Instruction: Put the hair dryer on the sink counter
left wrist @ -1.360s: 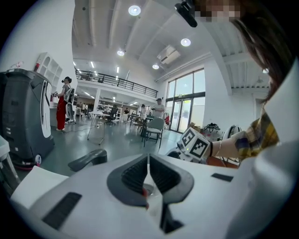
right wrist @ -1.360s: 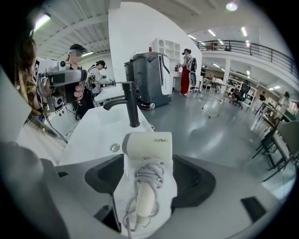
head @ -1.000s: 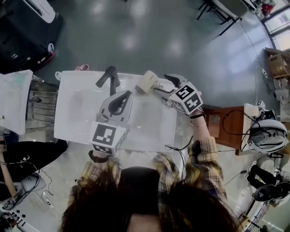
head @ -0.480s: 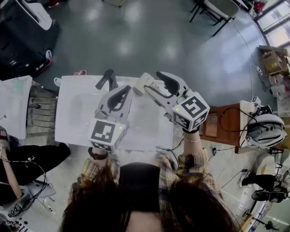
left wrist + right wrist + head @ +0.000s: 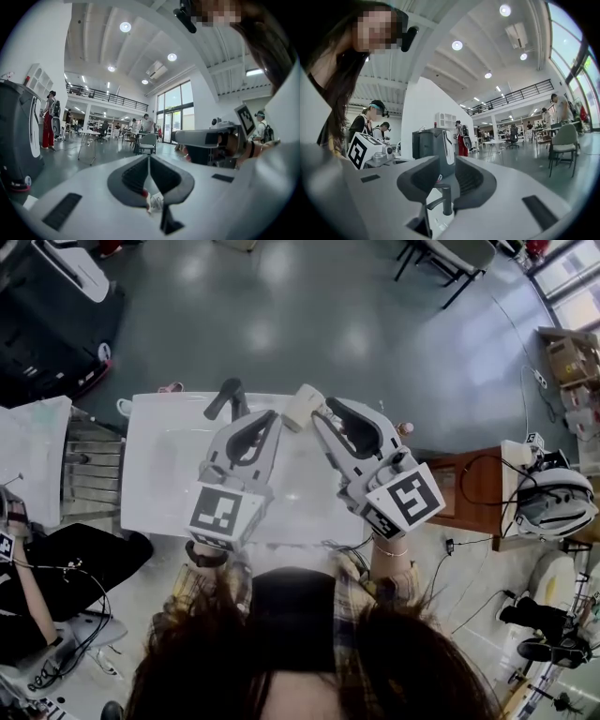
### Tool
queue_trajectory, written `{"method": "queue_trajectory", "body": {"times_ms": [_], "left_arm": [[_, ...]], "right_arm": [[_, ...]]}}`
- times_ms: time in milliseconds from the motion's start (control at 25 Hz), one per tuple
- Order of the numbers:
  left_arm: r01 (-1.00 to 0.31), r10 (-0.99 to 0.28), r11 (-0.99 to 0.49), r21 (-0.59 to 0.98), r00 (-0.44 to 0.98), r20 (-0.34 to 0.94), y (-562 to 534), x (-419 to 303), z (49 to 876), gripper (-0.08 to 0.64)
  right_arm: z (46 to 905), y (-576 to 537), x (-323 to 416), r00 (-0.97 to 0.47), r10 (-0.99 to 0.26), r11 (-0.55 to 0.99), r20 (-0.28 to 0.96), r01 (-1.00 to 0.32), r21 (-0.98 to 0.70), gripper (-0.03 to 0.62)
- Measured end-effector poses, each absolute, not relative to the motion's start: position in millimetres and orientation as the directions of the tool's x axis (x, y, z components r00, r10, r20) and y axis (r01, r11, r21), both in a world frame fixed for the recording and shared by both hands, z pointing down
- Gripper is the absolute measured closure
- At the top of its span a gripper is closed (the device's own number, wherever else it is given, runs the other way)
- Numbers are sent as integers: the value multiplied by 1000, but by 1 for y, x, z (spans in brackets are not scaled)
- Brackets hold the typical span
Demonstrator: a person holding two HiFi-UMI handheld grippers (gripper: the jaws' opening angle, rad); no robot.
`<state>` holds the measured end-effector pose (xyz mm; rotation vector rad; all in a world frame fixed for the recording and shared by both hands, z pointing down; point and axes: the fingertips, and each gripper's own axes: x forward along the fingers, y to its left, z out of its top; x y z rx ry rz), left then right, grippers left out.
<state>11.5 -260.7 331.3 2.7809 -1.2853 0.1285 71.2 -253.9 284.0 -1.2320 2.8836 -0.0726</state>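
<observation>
1. L gripper (image 5: 270,418) nearest, raised over sink counter (image 5: 150,512); jaws shut, nothing held.
2. R gripper (image 5: 326,409) alongside, jaws closing w/ a gap between them. Nothing between pads, only faucet (image 5: 443,199) visible beyond thru the gap.
3. Hair dryer (image 5: 302,407) lying on counter's far strip, just beyond R tips and a bit left. Long axis approx near-left to far-right. R clearly nearer than L.
4. Placement looks done; any re-grip best from R, short reach fwd.
5. Faucet just left of dryer, far rim right behind it: tight there. Open room upward and back toward near side.
</observation>
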Motion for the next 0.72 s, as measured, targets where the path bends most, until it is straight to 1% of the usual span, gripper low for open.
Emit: {"method": "queue_trajectory", "body": {"times_ms": [120, 280, 440, 720], "left_arm": [[-758, -752, -651, 40, 651, 103, -257, 13, 326, 534], [-748, -740, -662, 57, 664, 109, -252, 19, 319, 534], [-729, -722, -683, 52, 684, 105, -251, 26, 318, 535], [-711, -704, -701, 57, 702, 108, -253, 33, 319, 535]], "right_arm": [[276, -250, 74, -678, -734, 678, -26, -730, -86, 517], [277, -246, 81, -646, -764, 645, -17, -760, -78, 560], [281, -245, 83, -629, -777, 628, -3, -775, -67, 574], [286, -248, 87, -623, -782, 620, 11, -780, -81, 577]]}}
